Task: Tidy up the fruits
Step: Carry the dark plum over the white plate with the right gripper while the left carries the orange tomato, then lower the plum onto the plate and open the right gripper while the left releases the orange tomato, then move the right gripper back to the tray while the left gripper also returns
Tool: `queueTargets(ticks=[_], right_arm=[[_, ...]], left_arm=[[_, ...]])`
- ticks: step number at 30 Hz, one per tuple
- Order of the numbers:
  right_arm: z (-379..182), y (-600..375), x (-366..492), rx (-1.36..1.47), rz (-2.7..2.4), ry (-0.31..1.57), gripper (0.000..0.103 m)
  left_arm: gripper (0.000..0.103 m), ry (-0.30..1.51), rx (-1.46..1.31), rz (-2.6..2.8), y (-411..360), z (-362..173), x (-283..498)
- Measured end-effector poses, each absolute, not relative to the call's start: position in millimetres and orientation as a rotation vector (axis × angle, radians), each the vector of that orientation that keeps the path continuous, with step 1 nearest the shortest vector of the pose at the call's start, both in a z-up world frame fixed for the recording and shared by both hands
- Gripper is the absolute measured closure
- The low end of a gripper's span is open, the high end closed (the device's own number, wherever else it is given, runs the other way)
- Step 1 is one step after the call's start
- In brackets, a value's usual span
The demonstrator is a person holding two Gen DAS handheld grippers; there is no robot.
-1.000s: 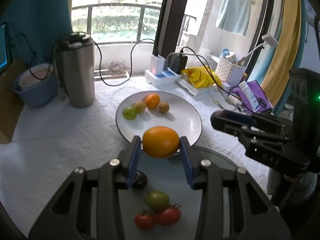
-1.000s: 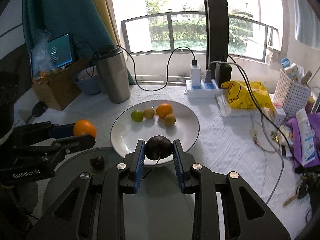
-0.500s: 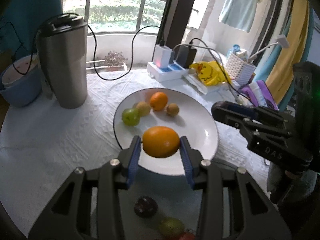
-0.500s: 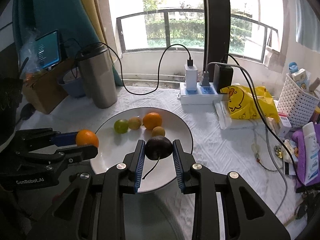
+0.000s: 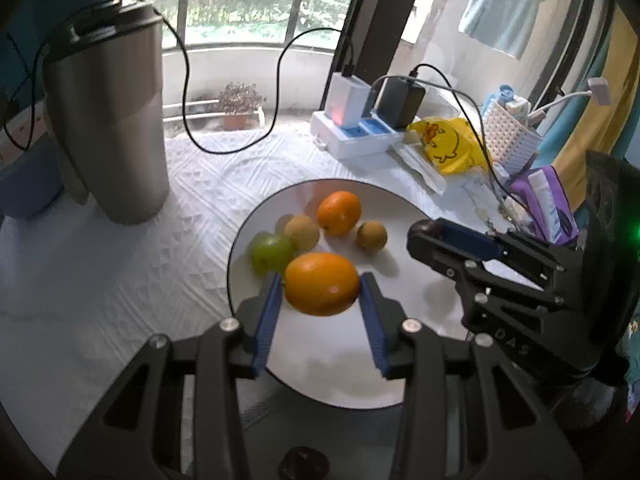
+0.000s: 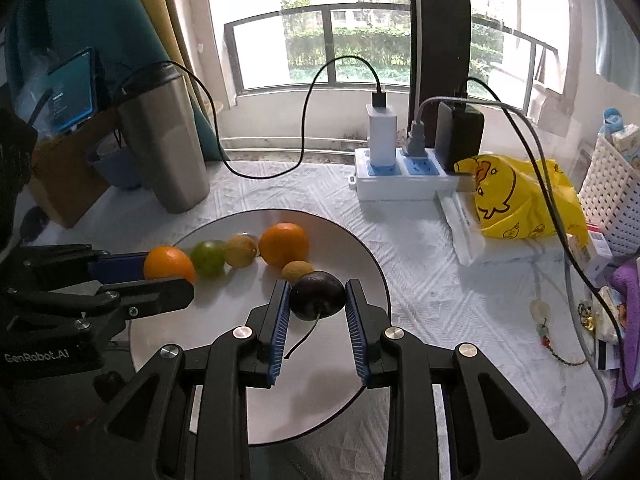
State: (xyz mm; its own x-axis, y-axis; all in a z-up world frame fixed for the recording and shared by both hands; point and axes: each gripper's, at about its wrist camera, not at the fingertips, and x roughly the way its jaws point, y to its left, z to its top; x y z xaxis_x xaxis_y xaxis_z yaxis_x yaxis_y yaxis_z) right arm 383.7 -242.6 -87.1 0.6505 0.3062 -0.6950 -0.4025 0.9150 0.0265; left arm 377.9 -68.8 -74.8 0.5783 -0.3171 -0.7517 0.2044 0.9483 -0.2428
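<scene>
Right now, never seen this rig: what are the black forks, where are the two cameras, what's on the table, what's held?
No robot arm: a person holds two handheld grippers, each with a fisheye camera looking along its fingers. In the left wrist view, the left gripper is shut on an orange. In the right wrist view, the right gripper is shut on a dark stemmed fruit. Both hang over a white plate holding another orange, a green fruit and two small yellowish fruits. A steel tumbler and power strip stand behind.
</scene>
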Motion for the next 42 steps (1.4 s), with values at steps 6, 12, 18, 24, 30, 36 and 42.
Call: queueTargets(ticks=[6, 12, 18, 24, 30, 36, 42], right_arm=[[-93, -246, 387, -0.121, 0.385, 0.766, 0.073], [-95, -243, 386, -0.131, 0.378, 0.769, 0.073], [-88, -245, 381, -0.135, 0.351, 0.756, 0.066], [-74, -246, 369, -0.127, 0.353, 0.735, 0.066], [-63, -244, 347, -0.124, 0.363, 0.723, 0.066], [-56, -249, 321, -0.092, 0.36, 0.722, 0.066], [-52, -245, 294, -0.097, 0.369, 0.72, 0.066]], left_arm=[[0.062, 0.919, -0.132, -0.292, -68, -79, 379], [0.062, 0.919, -0.137, -0.283, -65, -77, 378], [0.062, 0.894, -0.141, -0.282, -61, -66, 368], [0.062, 0.863, -0.145, -0.274, -54, -52, 352], [0.061, 0.833, -0.148, -0.267, -48, -41, 333], [0.058, 0.812, -0.151, -0.257, -40, -33, 310], [0.058, 0.795, -0.159, -0.257, -34, -28, 285]])
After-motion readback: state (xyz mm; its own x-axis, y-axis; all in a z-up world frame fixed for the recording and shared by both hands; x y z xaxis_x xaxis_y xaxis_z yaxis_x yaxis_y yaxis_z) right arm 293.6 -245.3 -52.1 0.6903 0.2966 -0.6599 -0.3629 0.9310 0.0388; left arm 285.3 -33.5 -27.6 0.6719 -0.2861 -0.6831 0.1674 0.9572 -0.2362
